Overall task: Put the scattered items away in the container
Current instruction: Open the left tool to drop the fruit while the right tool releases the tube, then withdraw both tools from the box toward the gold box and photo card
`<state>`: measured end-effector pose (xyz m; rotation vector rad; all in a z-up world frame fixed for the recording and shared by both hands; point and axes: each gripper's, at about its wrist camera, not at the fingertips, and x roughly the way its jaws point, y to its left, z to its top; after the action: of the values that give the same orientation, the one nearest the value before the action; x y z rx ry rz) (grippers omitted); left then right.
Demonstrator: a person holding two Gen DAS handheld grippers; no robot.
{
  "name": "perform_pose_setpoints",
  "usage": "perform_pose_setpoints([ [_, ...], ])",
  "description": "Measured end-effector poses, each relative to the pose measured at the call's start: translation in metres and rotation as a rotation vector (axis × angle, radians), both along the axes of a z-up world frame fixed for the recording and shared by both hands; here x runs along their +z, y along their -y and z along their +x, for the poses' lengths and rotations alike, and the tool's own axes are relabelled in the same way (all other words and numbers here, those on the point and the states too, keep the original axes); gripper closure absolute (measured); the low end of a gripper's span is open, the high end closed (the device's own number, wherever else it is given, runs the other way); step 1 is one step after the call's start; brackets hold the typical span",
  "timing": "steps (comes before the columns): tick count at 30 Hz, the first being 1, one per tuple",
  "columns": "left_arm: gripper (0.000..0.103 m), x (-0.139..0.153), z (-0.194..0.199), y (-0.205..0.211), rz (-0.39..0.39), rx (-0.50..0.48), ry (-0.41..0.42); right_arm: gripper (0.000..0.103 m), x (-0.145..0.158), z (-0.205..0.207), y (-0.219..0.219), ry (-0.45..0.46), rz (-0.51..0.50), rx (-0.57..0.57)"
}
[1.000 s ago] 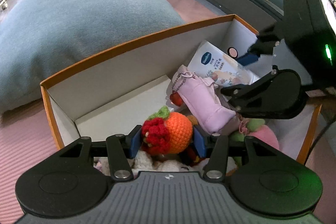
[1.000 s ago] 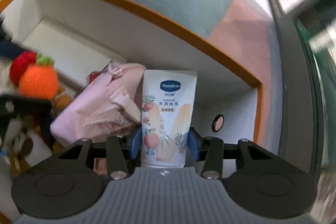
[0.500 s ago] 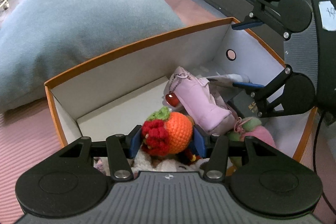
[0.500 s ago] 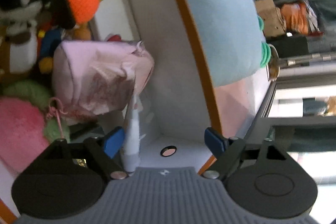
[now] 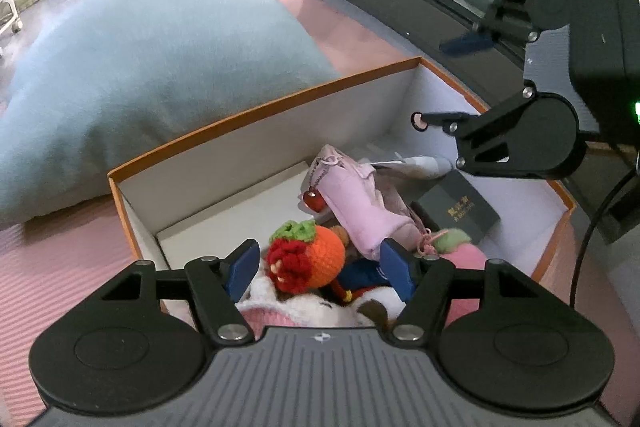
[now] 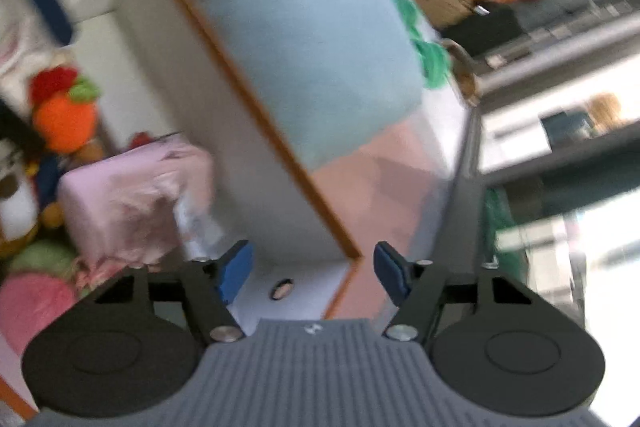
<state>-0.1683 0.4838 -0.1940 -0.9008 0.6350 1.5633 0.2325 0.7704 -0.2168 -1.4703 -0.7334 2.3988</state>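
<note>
Both grippers have let go and lifted: the left gripper [image 5: 318, 267], fingers spreading, has dropped the orange toy [image 5: 310, 261] into the box [image 5: 256, 115]; the right gripper [image 6: 314, 269], fingers narrowing on nothing, has left the tube [image 5: 416, 163] beside the pink pouch [image 5: 360, 203]. Release looks done; next, fetch any strays. A blue cushion [image 5: 152, 67] crowds the box's far wall.

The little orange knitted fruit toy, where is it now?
In the left wrist view the orange knitted fruit toy lies inside the orange-rimmed white box, low in the middle, just left of the pink pouch.
</note>
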Motion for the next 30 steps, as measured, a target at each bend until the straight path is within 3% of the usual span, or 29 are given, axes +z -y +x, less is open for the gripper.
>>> perform_pose_setpoints([
  [2,0.025,0.003,0.002,0.004,0.008,0.000,-0.002,0.053,0.003,-0.004,-0.007,0.005,-0.104,-0.044],
  [4,0.025,0.006,0.004,0.008,0.013,0.002,-0.003,0.075,0.004,-0.003,-0.010,0.027,-0.225,-0.093],
  [6,0.025,0.010,0.007,0.014,0.016,0.001,-0.002,0.080,0.001,0.004,-0.007,0.031,-0.264,-0.124],
  [15,0.025,0.030,0.016,0.042,0.053,0.005,-0.015,0.079,-0.003,0.037,-0.005,-0.046,-0.361,-0.271],
  [30,0.023,0.072,0.011,0.122,0.119,0.109,-0.056,0.069,0.057,0.085,0.026,-0.221,-0.393,-0.341],
])
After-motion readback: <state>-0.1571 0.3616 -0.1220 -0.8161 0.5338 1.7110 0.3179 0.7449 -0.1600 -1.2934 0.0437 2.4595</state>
